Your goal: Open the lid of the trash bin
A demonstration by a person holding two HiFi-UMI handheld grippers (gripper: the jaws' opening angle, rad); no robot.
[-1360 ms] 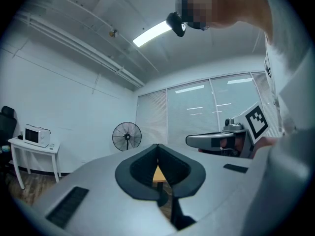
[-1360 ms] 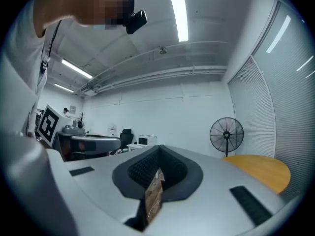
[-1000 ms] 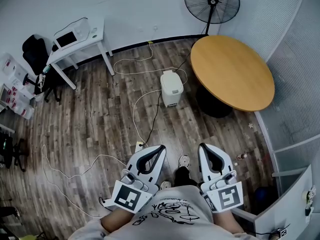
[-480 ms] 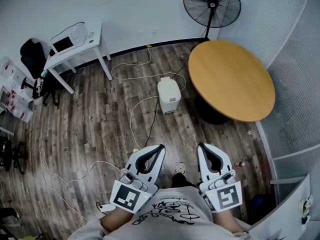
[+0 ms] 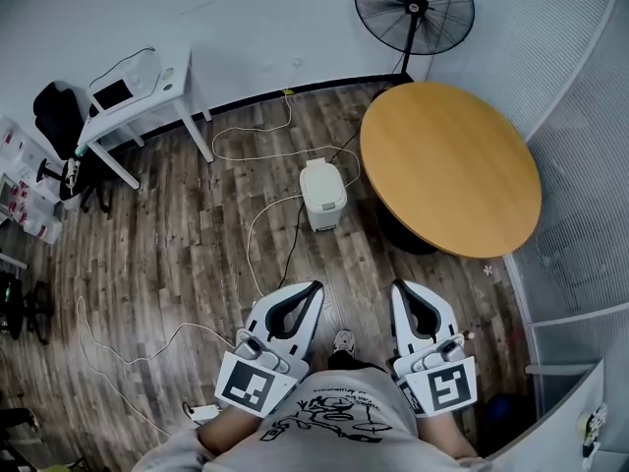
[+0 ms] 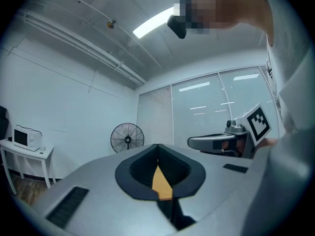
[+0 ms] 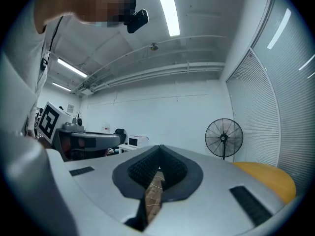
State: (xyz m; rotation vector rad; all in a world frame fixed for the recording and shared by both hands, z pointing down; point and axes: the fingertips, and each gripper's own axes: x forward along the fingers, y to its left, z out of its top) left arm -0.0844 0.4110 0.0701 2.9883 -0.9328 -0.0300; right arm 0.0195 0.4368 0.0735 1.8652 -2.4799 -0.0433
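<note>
The white trash bin (image 5: 322, 193) stands on the wooden floor with its lid down, seen only in the head view, ahead of both grippers and well apart from them. My left gripper (image 5: 314, 287) is held level in front of the body, its jaws meeting at the tips with nothing between them. My right gripper (image 5: 400, 287) is beside it, also shut and empty. In the left gripper view the left gripper (image 6: 157, 145) points toward the far wall. The right gripper (image 7: 160, 146) points the same way in its own view. Neither of those views shows the bin.
A round wooden table (image 5: 450, 168) stands just right of the bin. A black pedestal fan (image 5: 414, 10) stands by the far wall. A white desk (image 5: 147, 94) with a microwave is at the left. Cables (image 5: 257, 226) trail over the floor around the bin. A shoe (image 5: 343, 341) shows below.
The person has stepped forward: in the head view the bin and the table have slid lower and leftward, closer to the grippers. Both grippers keep the same shut pose before the body.
</note>
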